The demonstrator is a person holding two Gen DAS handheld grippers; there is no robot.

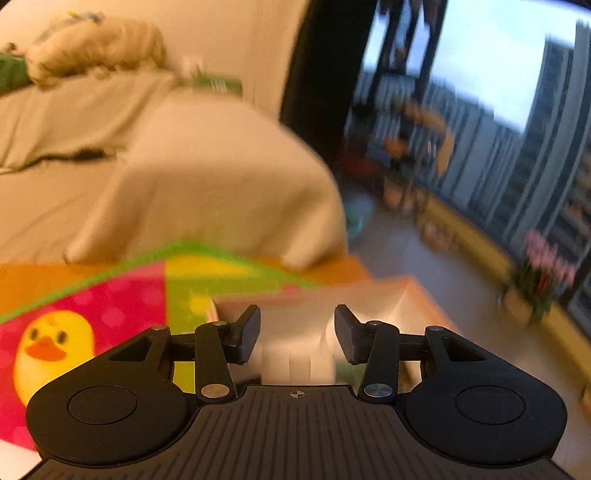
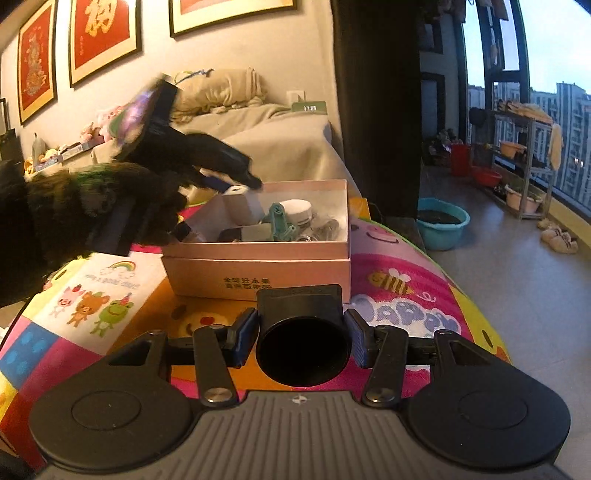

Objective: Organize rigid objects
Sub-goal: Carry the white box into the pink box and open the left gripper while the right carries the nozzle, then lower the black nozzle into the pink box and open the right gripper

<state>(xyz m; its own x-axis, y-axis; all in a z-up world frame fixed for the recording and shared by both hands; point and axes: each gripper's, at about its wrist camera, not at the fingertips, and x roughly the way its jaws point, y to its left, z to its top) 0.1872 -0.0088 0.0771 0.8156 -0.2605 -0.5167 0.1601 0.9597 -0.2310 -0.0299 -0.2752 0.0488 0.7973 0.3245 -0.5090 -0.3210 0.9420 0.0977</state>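
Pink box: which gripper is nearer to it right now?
Left. The left gripper reaches over the pink box at its back-left corner, fingertips above the contents. The right gripper, shut on a black cylinder, sits in front of the box.

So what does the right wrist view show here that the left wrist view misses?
Only the right wrist view shows the right gripper shut on a black cylindrical holder, the contents of the pink box, including a teal tool and a white round container, the left gripper seen from outside over the box's left corner, and the red framed pictures.

Only the left wrist view shows the left gripper open and empty, and the duck print.

Both show the colourful mat, the covered sofa and the window.
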